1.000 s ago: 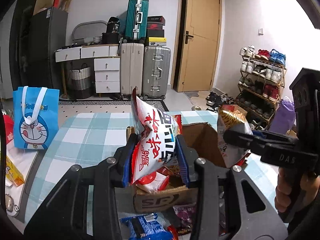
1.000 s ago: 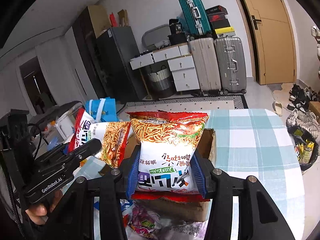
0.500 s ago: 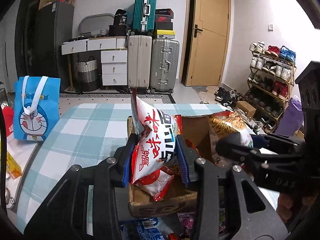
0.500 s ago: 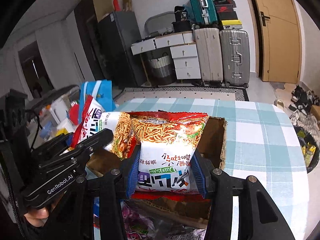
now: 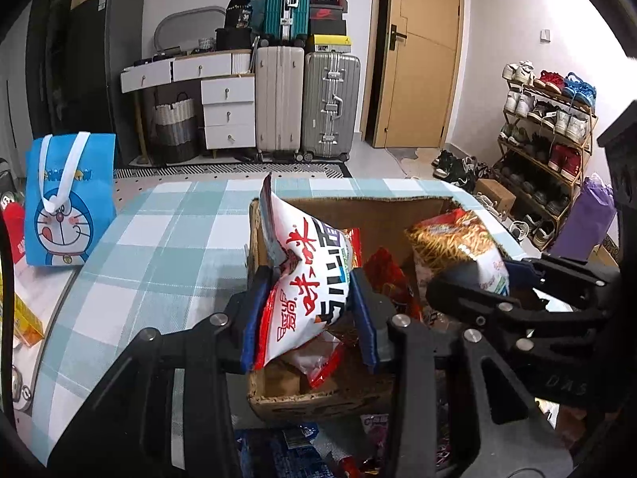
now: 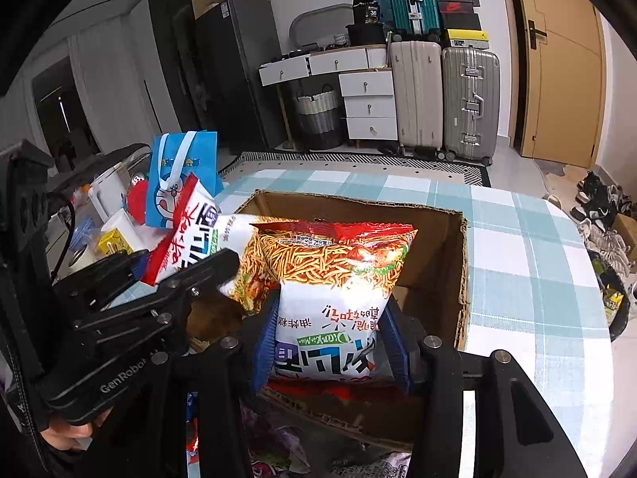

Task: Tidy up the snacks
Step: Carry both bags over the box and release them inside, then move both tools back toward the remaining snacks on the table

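Both grippers clamp noodle snack bags over the cardboard box.
Left gripper grips the white-red bag; right gripper grips the orange noodle bag. Box sits on the checkered desk, more snacks inside. Blue cartoon tote stands at desk edge.

"GenRobot" on left hand-held gripper (partly cut), "36" on black box

This is a home, near the entrance. Ahead of the gripper stand suitcases, a white drawer cabinet, a wooden door; to its right, a full shoe rack.
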The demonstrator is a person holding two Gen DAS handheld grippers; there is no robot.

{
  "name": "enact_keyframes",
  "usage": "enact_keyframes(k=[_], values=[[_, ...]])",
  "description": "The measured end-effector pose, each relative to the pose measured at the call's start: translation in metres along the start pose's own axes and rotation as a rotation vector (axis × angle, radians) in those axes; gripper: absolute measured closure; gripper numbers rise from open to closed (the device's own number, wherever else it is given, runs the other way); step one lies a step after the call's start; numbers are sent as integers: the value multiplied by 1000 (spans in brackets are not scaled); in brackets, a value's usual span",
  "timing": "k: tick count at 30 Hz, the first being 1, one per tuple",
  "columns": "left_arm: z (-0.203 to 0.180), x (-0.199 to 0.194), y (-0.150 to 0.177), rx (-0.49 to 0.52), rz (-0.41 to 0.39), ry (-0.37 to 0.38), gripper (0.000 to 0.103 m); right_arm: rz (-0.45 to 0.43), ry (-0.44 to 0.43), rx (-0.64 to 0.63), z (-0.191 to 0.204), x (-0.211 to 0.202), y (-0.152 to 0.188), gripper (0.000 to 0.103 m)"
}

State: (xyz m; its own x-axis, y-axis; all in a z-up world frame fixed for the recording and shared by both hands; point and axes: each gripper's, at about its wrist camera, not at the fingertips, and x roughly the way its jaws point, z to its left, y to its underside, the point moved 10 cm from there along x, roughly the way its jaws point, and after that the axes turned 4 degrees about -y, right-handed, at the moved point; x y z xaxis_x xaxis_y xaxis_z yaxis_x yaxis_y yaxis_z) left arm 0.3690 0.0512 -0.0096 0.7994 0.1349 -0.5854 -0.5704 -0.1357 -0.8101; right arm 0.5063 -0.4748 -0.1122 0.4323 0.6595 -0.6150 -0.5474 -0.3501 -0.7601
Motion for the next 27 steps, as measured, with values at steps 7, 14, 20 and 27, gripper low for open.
enact_keyframes(k=[7, 14, 20, 27], values=[[1, -6, -2, 21, -2, 14, 46, -23, 25, 23, -9, -9, 0, 52], [10, -30, -2, 6, -21, 15, 20, -62, 48, 16, -13, -34, -2, 15], [22, -54, 5, -34, -22, 37, 1, -73, 70, 1, -16, -60, 7, 1], [33, -81, 21, -44, -8, 28, 1, -71, 67, -31, -12, -83, 30, 1]])
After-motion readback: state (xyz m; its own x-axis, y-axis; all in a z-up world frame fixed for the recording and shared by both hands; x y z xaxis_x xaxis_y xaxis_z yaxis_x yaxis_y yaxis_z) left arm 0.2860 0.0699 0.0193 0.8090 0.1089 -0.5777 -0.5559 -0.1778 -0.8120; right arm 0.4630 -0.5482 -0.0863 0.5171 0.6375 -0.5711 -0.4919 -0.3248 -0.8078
